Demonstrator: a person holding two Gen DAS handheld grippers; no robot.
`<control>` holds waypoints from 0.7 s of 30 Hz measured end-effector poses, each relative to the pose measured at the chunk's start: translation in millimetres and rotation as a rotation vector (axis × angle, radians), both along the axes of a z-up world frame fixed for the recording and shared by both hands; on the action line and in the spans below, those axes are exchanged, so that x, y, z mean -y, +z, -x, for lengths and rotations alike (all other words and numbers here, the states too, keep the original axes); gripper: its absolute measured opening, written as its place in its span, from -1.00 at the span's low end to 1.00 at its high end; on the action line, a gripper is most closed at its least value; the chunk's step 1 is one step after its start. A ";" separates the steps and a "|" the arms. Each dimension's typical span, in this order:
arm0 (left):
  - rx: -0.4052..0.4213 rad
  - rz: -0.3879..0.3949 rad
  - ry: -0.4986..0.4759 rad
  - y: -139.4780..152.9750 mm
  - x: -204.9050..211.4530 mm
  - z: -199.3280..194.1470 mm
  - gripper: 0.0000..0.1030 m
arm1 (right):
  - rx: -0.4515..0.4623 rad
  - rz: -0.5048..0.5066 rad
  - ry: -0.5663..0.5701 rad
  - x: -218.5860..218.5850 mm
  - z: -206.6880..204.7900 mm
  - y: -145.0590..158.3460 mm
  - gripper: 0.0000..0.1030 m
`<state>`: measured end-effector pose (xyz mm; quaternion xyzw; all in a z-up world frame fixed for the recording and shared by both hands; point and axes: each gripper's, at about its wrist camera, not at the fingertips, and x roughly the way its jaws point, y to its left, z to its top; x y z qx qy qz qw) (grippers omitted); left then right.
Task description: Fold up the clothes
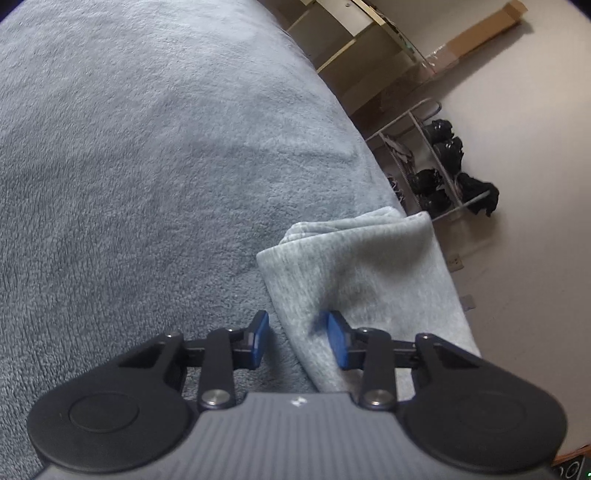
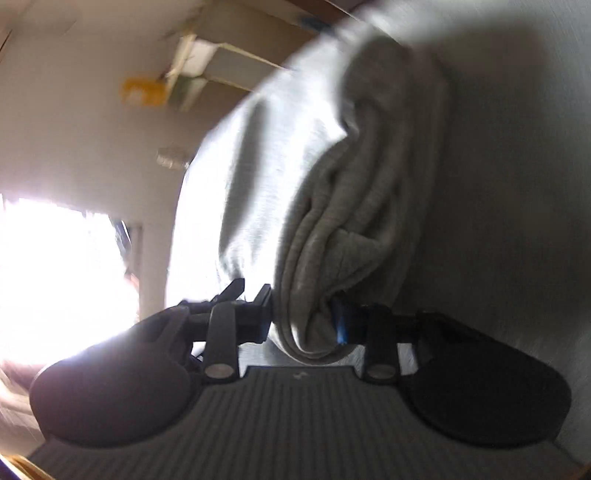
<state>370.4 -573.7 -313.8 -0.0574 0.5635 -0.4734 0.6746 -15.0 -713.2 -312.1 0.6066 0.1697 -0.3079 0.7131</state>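
A light grey garment [image 1: 354, 280] lies folded at the right edge of a bed with a grey fleece blanket [image 1: 147, 166]. My left gripper [image 1: 297, 339] is open, its blue pads [image 1: 260, 341] straddling the garment's near left edge without pinching it. In the blurred right wrist view, my right gripper [image 2: 304, 319] is shut on a thick bunch of the same grey garment [image 2: 332, 221], which rises in folds away from the fingers.
Right of the bed, the floor [image 1: 517, 147] holds a wire rack with black items [image 1: 443, 166], wooden shelves [image 1: 354, 55] and a long cardboard box [image 1: 484, 33]. A bright window [image 2: 55, 266] and shelving [image 2: 221, 62] show in the right wrist view.
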 end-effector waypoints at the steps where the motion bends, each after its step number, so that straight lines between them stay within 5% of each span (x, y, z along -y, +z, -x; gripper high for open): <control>1: 0.017 -0.009 -0.009 0.0 -0.1 2.5 -0.26 | -0.060 0.027 0.030 -1.3 -4.3 0.9 -0.42; 3: 0.069 -0.022 -0.025 5.2 -3.4 6.4 -0.18 | -0.156 0.015 0.087 -0.8 -11.9 -15.3 -0.19; 6: 0.231 0.009 0.005 33.3 -17.2 8.8 -0.19 | -0.147 0.028 0.075 -1.4 -5.7 -2.6 -0.16; 11: 0.484 0.131 -0.017 78.0 -28.4 34.2 -0.17 | -0.341 0.366 0.130 -25.8 -10.7 53.5 -0.13; 16: 0.561 0.072 -0.294 60.9 8.8 85.6 -0.13 | -0.467 0.777 0.175 -41.5 -39.9 78.0 -0.15; 18: 0.527 -0.040 -0.297 35.0 21.0 87.9 -0.16 | -0.505 0.738 0.231 -25.3 -53.6 55.4 -0.14; 21: 0.476 -0.026 -0.264 33.7 16.4 82.7 -0.16 | -0.527 0.555 0.300 0.7 -61.8 20.6 -0.15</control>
